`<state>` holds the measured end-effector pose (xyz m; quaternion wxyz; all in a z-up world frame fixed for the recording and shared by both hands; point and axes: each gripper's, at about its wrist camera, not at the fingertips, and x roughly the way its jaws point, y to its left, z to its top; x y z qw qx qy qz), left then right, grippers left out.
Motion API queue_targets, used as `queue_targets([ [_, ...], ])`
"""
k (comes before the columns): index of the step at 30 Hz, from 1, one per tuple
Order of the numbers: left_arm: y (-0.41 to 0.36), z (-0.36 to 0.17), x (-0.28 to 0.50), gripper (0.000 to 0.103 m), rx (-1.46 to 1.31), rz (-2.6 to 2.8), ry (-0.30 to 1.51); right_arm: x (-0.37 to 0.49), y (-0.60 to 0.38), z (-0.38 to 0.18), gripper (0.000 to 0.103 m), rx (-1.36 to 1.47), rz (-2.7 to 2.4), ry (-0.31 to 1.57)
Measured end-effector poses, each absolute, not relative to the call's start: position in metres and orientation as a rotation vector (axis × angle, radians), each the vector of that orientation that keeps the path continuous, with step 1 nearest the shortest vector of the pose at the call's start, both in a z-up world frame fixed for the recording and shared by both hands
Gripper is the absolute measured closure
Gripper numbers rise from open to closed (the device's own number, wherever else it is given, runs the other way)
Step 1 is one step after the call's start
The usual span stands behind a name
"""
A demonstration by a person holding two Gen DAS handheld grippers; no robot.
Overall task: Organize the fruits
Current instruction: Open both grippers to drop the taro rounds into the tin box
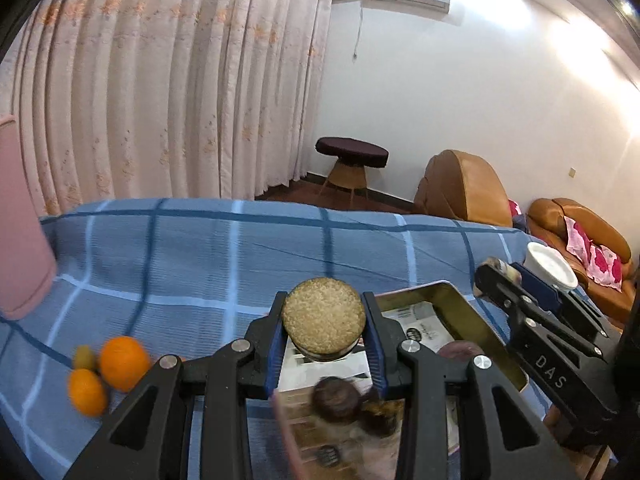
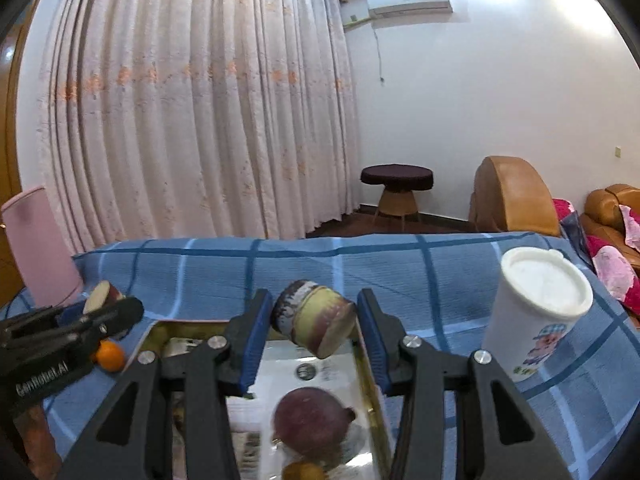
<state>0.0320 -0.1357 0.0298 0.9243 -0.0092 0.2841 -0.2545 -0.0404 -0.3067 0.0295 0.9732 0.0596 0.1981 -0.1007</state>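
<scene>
both grippers (image 1: 324, 322) (image 2: 314, 330) clamp cut fruit pieces (image 1: 323, 316) (image 2: 316, 322) above the tray (image 2: 370, 364) holding a purple fruit (image 2: 310, 420).

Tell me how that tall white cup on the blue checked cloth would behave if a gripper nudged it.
The white cup looks tall and narrower at its base, so it could tip. The soft checked cloth under it probably adds wobble. Its smooth wall may slip between fingers.

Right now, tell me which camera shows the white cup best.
The right wrist view: the white cup stands whole on the blue checked cloth, its lid and printed side in sight. The left wrist view catches only its top, behind the right gripper.
</scene>
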Motion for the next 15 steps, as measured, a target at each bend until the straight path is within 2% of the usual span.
queue_targets([
  [15,-0.174,0.001,0.04,0.066,0.08,-0.484,0.662,-0.014,-0.318,0.002,0.055,0.185,-0.147,0.516],
])
